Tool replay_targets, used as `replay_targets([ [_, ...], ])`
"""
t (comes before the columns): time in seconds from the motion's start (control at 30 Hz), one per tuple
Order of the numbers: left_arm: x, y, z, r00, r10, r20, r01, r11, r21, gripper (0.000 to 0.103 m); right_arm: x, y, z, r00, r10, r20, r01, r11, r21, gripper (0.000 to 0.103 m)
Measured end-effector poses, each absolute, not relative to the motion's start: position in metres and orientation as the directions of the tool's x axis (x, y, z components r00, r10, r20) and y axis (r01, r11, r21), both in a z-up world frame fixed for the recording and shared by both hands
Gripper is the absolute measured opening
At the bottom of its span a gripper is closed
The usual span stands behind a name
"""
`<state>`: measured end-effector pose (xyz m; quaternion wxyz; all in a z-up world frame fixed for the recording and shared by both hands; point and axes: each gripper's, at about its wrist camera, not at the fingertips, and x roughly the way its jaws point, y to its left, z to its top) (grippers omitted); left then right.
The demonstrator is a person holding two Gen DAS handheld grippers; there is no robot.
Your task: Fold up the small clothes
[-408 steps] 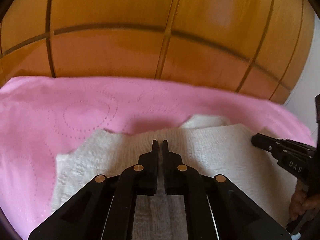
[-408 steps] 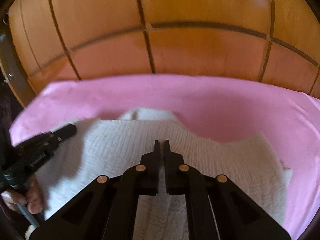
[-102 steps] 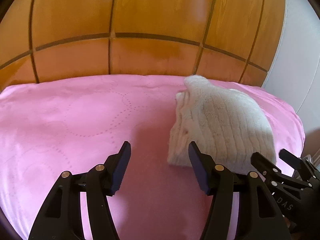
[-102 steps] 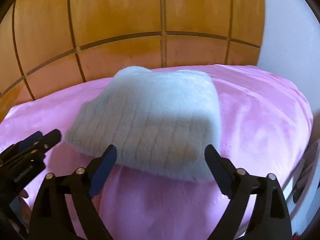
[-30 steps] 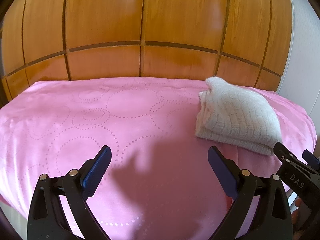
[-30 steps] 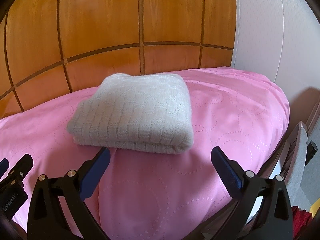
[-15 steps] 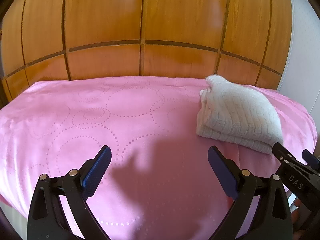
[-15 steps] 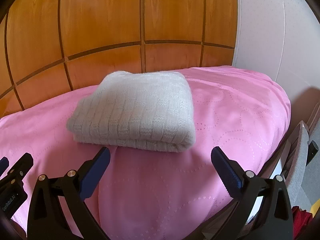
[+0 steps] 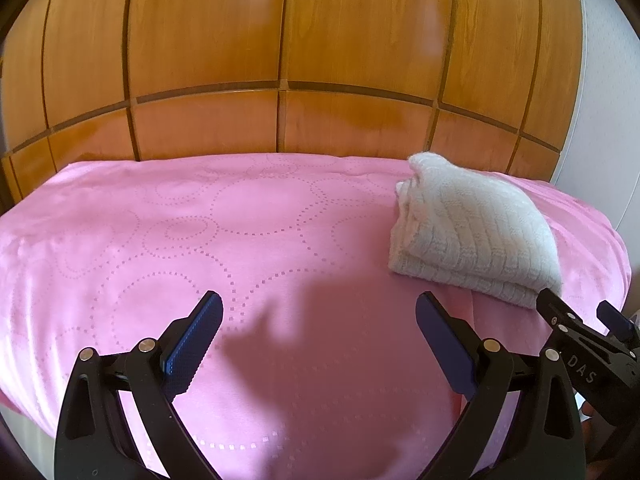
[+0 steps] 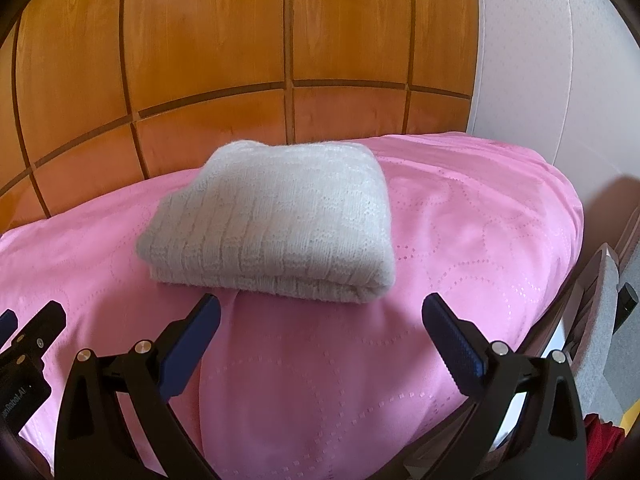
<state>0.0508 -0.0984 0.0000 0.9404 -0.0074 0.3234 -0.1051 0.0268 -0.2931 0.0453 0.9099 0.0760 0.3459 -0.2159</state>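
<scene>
While folded white knit (image 10: 276,220) lies on pink bedspread (image 9: 200,240), left gripper (image 9: 316,332) and right gripper (image 10: 320,330) fingers gape wide, empty.

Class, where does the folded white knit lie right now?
The knit lies on the pink cover, just ahead of the open right gripper; the left view shows it far right, near the wooden panels.

You are carrying a matte black left gripper (image 9: 316,336) with ridged blue pads (image 9: 194,344) and silver rivets, your matching right gripper (image 10: 320,336) is wearing blue pads (image 10: 454,340) too, white "DAS" lettering showing on its side.
</scene>
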Motion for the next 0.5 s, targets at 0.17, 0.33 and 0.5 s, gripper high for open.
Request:
replay_targets([
  [0.17, 0.053, -0.100, -0.002, 0.774, -0.208, -0.598, 0.207, 0.976, -0.071, 0.095, 0.028, -0.295, 0.041, 0.662, -0.336, -0.670, 0.442, 0.897, -0.013, 0.101],
  [0.33, 0.064, -0.099, -0.010, 0.744, -0.195, -0.639, 0.184, 0.979, -0.085, 0.095, 0.030, -0.306, 0.045, 0.672, -0.336, -0.660, 0.454, 0.891, 0.009, 0.101],
  [0.5, 0.074, -0.095, -0.022, 0.718, -0.179, -0.672, 0.163, 0.983, -0.087, 0.095, 0.034, -0.336, 0.057, 0.676, -0.350, -0.648, 0.492, 0.870, 0.043, 0.101],
])
